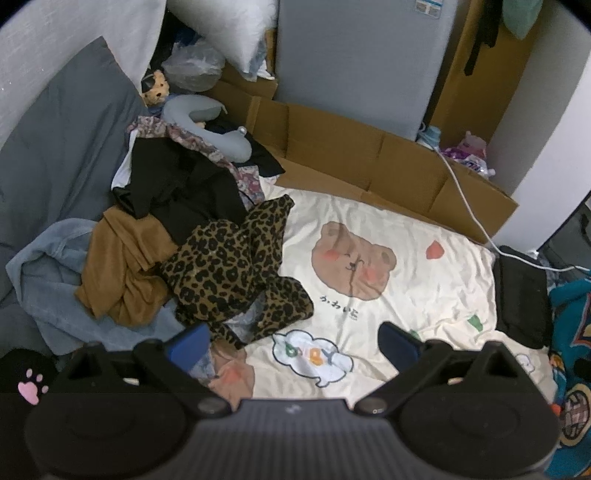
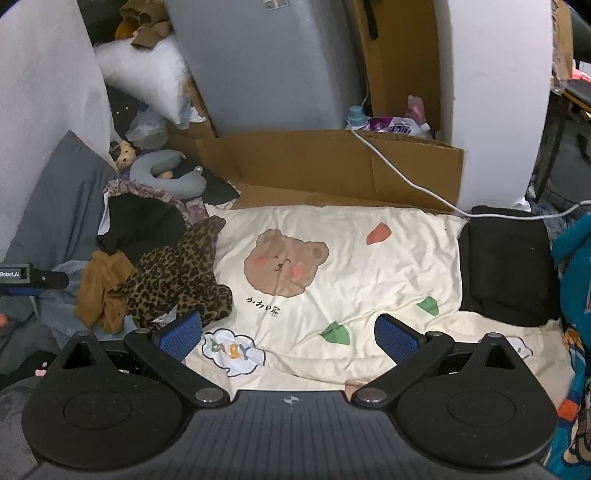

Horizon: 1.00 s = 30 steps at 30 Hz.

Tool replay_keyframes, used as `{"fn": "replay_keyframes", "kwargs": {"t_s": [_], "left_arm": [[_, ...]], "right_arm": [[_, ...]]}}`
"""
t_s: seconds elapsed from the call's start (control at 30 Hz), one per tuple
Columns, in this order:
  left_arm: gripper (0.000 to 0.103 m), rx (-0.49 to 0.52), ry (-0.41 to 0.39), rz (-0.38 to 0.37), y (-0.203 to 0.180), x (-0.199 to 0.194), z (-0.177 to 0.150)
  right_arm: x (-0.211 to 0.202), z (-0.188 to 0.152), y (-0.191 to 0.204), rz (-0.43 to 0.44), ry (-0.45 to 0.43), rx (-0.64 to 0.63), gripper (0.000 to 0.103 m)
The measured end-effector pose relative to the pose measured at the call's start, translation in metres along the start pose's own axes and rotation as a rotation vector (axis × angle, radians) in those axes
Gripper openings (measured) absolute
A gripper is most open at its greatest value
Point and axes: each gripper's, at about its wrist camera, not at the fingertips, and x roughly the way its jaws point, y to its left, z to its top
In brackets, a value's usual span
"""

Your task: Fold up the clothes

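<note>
Left wrist, leopard garment (image 1: 236, 269), gripper (image 1: 291, 345) agape

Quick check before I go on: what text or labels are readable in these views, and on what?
"Robot.AI": black device at left edge.
"BABY": cloud print on cream bedsheet.
Japanese characters under bear print: not surely readable.
Grey appliance sticker: blurred.
Purple packet: blurred.

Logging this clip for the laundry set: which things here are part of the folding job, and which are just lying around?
Job:
- crumpled leopard-print garment
- brown fabric garment
- black garment on the pile
- pale blue denim garment
- folded black garment
- open left gripper and open right gripper

Lying about:
- grey U-shaped neck pillow
- small teddy bear
- flattened brown cardboard
- white cable
</note>
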Motion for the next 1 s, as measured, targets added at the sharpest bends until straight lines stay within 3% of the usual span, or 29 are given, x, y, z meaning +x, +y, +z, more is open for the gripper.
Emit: {"fn": "replay_keyframes", "kwargs": {"t_s": [0.33,0.63,1.0], "left_arm": [[0.092,0.068,-0.028,0.006,0.018,0.039,0.012],[0.081,0.023,-0.037,0.009,0.043,0.089,0.015],[0.080,-0.019,-0.054,0.076,0.079,0.176,0.000]], "right_arm": [[0.044,0.004,0.004,0.041,-0.020,0.015,0.103],[0.095,-0.005,0.004,0.090,0.014,0.003,0.102],[0.169,-0.025,-0.005,0.113,0.043,0.036,0.101]]}}
